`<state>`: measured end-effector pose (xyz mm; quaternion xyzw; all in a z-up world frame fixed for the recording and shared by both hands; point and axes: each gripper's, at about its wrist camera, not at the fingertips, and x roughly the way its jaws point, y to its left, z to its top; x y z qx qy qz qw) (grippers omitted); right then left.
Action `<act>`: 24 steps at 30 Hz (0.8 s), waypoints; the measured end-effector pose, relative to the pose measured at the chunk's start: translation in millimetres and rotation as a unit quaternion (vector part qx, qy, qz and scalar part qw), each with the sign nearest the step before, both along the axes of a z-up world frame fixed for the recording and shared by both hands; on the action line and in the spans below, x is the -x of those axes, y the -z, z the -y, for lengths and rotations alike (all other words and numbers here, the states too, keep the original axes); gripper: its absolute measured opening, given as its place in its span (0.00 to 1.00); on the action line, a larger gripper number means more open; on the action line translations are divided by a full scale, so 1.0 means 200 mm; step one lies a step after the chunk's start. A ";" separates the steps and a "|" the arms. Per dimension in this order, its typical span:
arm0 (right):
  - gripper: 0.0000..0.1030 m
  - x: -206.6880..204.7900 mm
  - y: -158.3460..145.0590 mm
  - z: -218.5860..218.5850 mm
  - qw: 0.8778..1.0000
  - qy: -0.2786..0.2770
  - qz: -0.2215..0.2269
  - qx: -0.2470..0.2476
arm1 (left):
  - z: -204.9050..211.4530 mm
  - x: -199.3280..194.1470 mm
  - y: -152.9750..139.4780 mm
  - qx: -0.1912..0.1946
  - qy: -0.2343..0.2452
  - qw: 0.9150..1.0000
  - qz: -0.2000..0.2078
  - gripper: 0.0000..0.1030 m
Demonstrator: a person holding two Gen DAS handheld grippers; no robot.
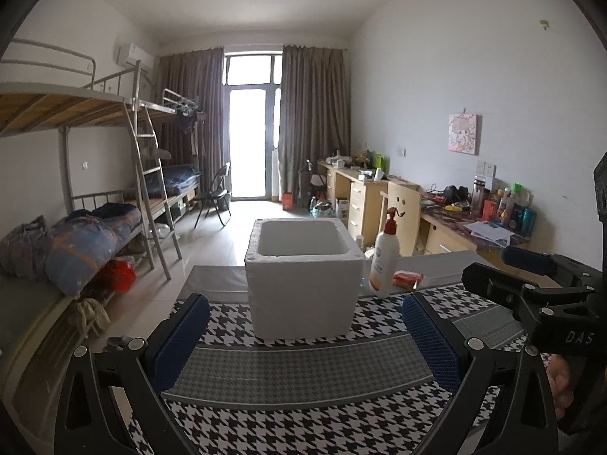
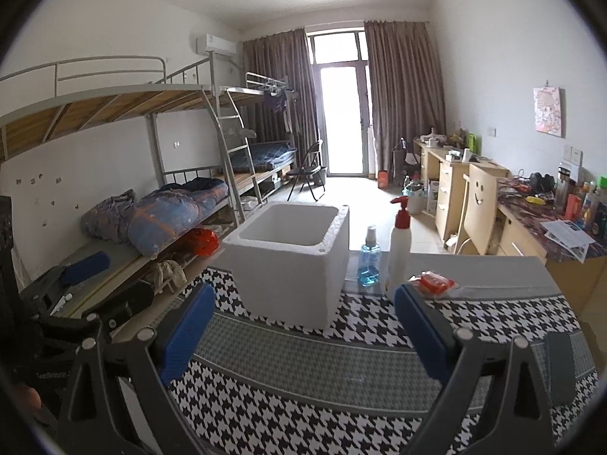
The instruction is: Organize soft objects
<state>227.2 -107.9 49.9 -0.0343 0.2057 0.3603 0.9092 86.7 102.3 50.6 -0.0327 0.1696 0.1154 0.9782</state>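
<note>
A white foam box [image 1: 303,276] stands open-topped on the houndstooth cloth; it also shows in the right wrist view [image 2: 292,261]. A small red soft packet in clear wrap [image 1: 408,278] lies right of it, behind the right gripper's finger [image 2: 434,282]. My left gripper [image 1: 303,341] is open and empty, just in front of the box. My right gripper [image 2: 303,326] is open and empty, in front of the box and packet. The right gripper shows at the right edge of the left wrist view [image 1: 531,295].
A white pump bottle with red top [image 1: 385,258] [image 2: 400,250] and a blue spray bottle [image 2: 368,259] stand right of the box. The table [image 2: 341,371] carries a houndstooth cloth. Bunk beds [image 1: 95,197] stand left, desks [image 1: 455,220] right.
</note>
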 end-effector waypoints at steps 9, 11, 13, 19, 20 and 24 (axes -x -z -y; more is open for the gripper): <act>0.95 0.13 0.04 0.12 1.000 0.018 0.023 -0.008 | 0.11 0.14 0.03 -0.010 0.003 1.000 0.021 0.99; 0.95 0.17 0.05 0.14 0.999 0.015 0.027 -0.011 | 0.13 0.17 0.05 -0.010 0.000 1.000 0.024 0.99; 0.95 0.20 0.06 0.16 0.999 0.014 0.028 -0.016 | 0.13 0.19 0.06 -0.009 -0.006 1.000 0.029 0.99; 0.99 0.31 0.10 0.22 0.999 0.010 0.042 -0.028 | 0.15 0.27 0.09 -0.013 -0.012 0.999 0.048 0.99; 0.99 0.32 0.10 0.22 0.998 0.010 0.045 -0.031 | 0.15 0.28 0.09 -0.013 -0.011 0.999 0.049 0.99; 0.99 0.35 0.12 0.23 0.998 0.015 0.056 -0.032 | 0.17 0.31 0.11 -0.014 -0.012 0.998 0.057 0.99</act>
